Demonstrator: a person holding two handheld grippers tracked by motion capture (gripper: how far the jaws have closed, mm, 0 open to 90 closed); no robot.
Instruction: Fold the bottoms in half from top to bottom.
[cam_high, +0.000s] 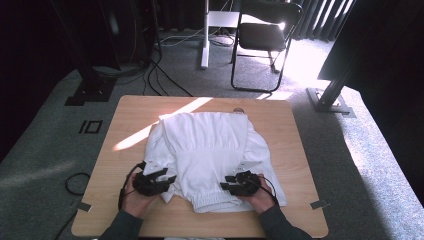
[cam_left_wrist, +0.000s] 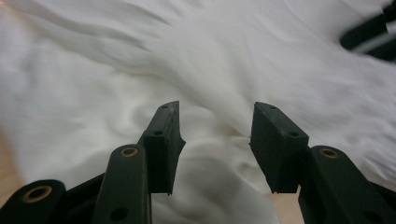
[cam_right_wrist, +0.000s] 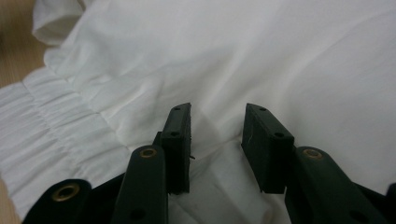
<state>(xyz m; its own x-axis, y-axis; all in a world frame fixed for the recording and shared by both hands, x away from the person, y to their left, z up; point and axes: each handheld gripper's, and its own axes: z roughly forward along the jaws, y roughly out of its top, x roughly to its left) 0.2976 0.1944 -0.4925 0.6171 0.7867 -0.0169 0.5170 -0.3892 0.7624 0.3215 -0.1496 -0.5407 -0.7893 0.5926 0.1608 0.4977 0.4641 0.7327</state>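
White garment (cam_high: 210, 150) folded mid-table, hem near the front edge. Left gripper (cam_high: 162, 179) and right gripper (cam_high: 235, 182) both spread over cloth, pinching nothing. Risk: snagging a single layer, dragging the fold askew.

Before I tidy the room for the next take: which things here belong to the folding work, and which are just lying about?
In use:
- white garment, spread on the wooden table
- left gripper, jaws apart at its near left edge
- right gripper, jaws apart at its near right edge

Lying about:
- black folding chair
- floor cables
- white stand
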